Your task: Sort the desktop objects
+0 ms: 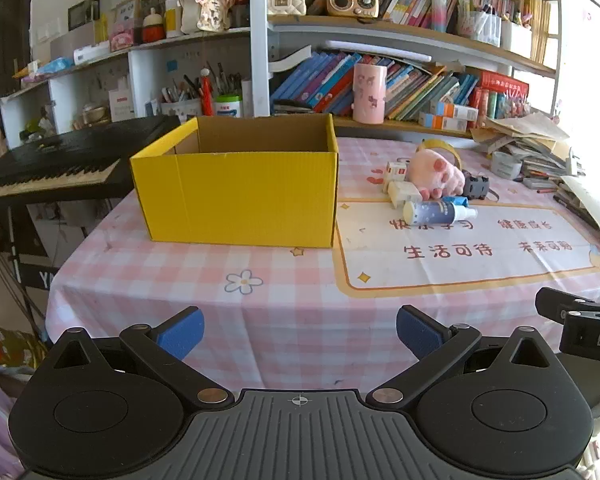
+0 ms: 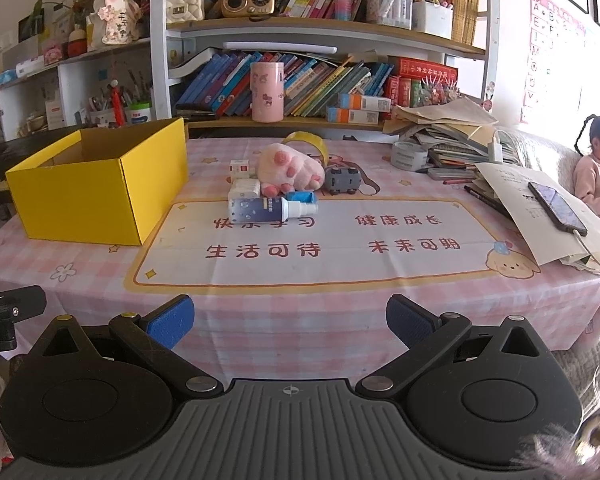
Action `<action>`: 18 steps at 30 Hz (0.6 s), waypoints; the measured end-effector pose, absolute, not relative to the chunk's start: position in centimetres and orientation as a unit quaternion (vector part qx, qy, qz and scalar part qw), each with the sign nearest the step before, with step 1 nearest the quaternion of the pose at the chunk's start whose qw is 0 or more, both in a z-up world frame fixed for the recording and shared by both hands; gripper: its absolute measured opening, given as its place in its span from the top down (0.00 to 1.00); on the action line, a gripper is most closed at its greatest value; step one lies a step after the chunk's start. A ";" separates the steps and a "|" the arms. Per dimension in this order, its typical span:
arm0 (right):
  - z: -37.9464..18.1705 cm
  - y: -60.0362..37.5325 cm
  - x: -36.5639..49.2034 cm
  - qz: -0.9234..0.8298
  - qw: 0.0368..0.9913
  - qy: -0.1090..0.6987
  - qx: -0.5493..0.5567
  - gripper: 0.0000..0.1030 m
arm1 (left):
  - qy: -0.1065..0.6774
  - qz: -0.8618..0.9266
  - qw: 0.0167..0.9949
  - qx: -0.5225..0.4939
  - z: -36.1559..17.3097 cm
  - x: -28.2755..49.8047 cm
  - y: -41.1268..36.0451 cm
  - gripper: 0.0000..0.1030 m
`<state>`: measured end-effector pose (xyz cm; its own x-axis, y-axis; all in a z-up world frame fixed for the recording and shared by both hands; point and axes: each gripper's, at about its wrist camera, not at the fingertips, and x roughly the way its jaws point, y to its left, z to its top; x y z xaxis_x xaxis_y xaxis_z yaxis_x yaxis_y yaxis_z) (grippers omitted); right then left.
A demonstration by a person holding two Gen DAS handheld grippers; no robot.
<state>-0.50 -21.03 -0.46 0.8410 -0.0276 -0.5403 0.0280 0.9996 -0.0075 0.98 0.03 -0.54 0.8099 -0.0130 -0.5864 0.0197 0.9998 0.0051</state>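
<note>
My left gripper and right gripper hang at the near edge of the table, both sets of blue pads spread wide with nothing between them. Bare checked cloth lies ahead (plenty of room). The yellow box stands open on the left. Right of it huddle a pink plush paw, a spray bottle on its side, small cartons and a grey toy car. Only the right view shows the phone on papers.

Crowded bookshelves, black keyboard, pink checked tablecloth, bright daylight
</note>
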 end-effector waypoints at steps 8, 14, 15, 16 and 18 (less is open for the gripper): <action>-0.5 -20.5 -0.2 -0.004 0.959 0.283 -0.008 0.00 | 0.314 -0.009 0.949 0.006 -0.9 1.3 0.1 0.00; -0.5 -20.4 -0.2 0.002 0.960 0.280 -0.012 0.00 | 0.312 -0.012 0.950 0.008 -0.9 1.2 0.2 0.00; -0.5 -20.3 -0.2 0.003 0.960 0.279 -0.012 0.00 | 0.311 -0.013 0.950 0.009 -0.8 1.2 0.2 0.00; -0.5 -20.3 -0.2 0.003 0.960 0.278 -0.011 0.00 | 0.310 -0.013 0.951 0.010 -0.8 1.2 0.2 0.00; -0.5 -20.2 -0.2 0.003 0.960 0.278 -0.012 0.00 | 0.309 -0.015 0.951 0.013 -0.8 1.1 0.2 0.00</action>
<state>-0.19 -20.19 -0.49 0.8452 -0.0018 -0.5344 -0.0119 0.9997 -0.0221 1.13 0.20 -0.78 0.8087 -0.0203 -0.5878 0.0363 0.9992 0.0155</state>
